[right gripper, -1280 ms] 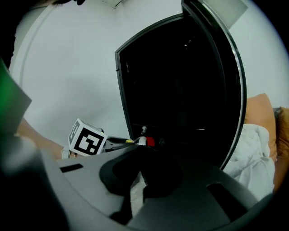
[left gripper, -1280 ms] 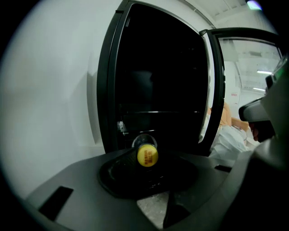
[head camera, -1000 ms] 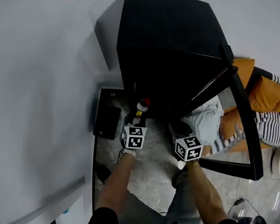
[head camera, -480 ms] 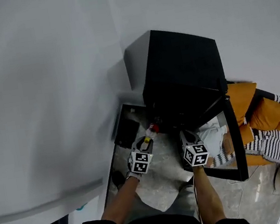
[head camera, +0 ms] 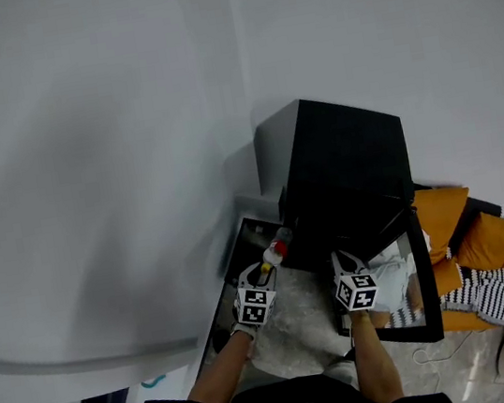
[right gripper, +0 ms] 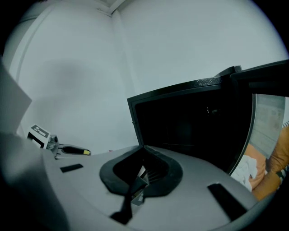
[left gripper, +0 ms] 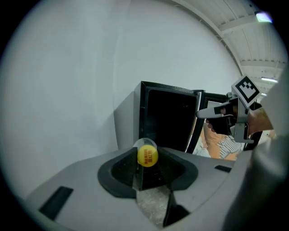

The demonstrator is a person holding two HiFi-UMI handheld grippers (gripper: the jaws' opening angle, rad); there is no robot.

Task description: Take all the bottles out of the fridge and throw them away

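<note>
Your left gripper (head camera: pixel 262 271) clamps the bottle (left gripper: pixel 147 155), your right gripper (head camera: pixel 341 261) is closed, empty; grip firmly, clear the fridge (head camera: pixel 345 162).

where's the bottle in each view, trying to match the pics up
Head view: bottle left of centre, in the left hand-held gripper, just left of the fridge.
Left gripper view: low centre, yellow end facing the camera, between the jaws.
Right gripper view: cannot make it out; only the left hand-held gripper at the left edge.
Shared landmark: the open black fridge.

Closed right gripper (right gripper: pixel 141 177) (fridge (right gripper: pixel 189 131) seemingly open)
</note>
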